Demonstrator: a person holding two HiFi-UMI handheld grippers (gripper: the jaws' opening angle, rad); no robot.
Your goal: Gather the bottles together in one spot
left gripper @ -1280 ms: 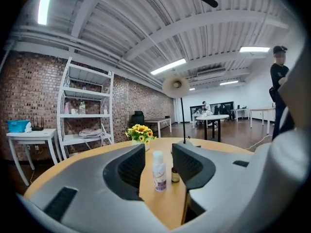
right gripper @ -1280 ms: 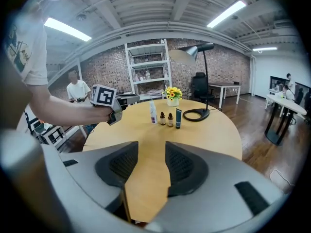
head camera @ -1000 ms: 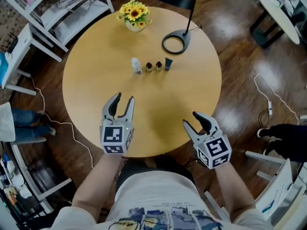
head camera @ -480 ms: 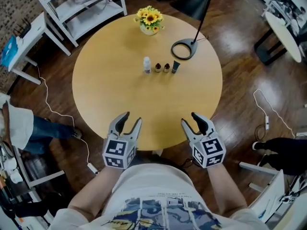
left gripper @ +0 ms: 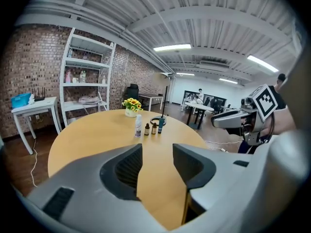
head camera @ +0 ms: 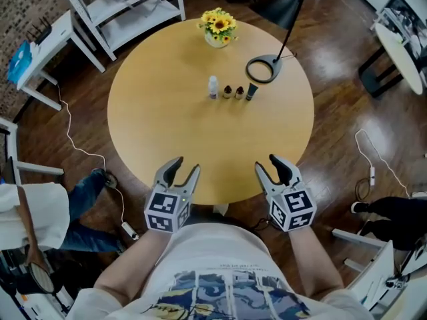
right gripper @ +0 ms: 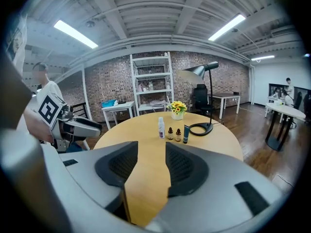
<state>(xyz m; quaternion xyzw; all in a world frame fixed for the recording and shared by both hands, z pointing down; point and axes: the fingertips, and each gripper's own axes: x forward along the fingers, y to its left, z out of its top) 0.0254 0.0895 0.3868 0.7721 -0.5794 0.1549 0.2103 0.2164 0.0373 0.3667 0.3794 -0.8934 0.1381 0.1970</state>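
An open-plan office: brick wall [right gripper: 109, 89], white shelving [right gripper: 151, 81], desks [right gripper: 286, 111], an office chair [right gripper: 200, 99].

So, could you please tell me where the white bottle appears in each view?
Head view: white bottle, upper centre of the picture, leftmost of its line.
Left gripper view: white bottle, near the centre, leftmost again.
Right gripper view: white bottle, near the centre, leftmost again.
Shared landmark: the sunflower pot standing beyond it.

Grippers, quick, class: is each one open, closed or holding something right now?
Grey two-jaw left gripper: open, jaws have just opened slightly further, nothing between them.
Grey two-jaw right gripper: open, nothing between its jaws.
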